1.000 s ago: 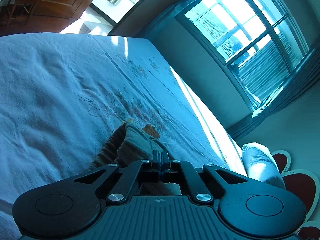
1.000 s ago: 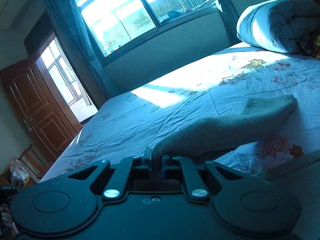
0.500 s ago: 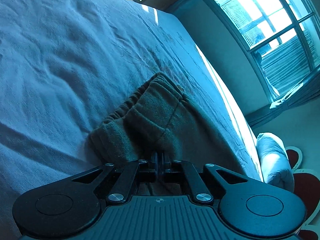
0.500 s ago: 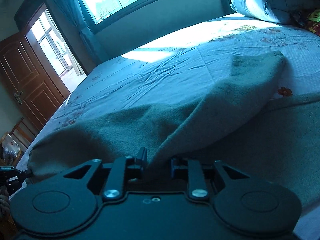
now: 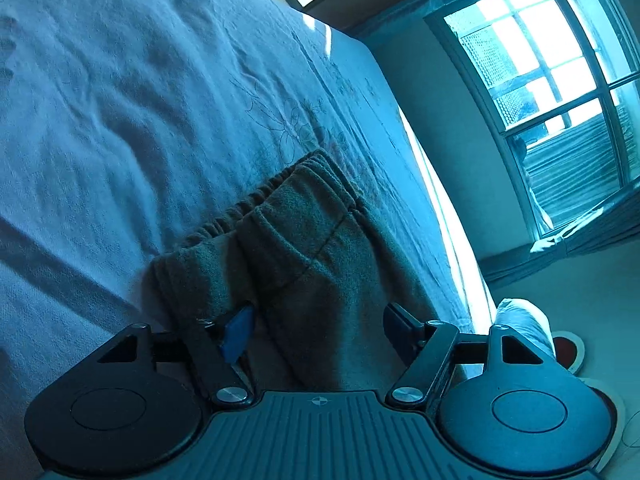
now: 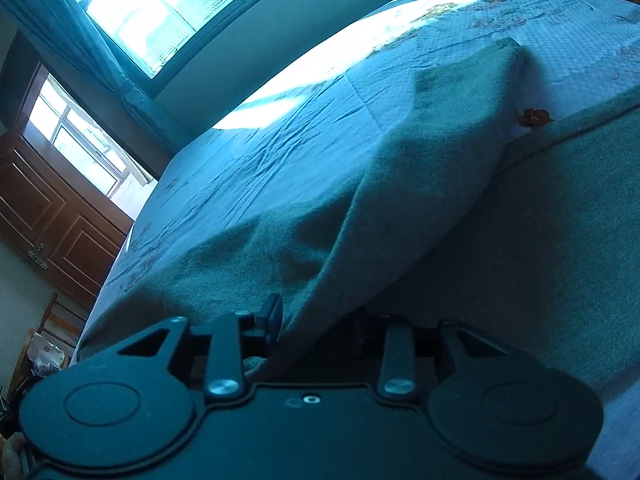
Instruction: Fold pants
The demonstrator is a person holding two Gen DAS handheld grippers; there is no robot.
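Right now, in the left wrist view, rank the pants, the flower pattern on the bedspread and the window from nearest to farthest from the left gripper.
1. The pants: lying between the open fingers of the left gripper, straight ahead.
2. The flower pattern: on the bedspread, just past the waistband.
3. The window: in the far wall, upper right, beyond the bed's edge.

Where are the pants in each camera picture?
Left wrist: the pants lie bottom centre, their waistband toward the middle of the bed.
Right wrist: the pants fill the centre and right.
Shared landmark: the big window.
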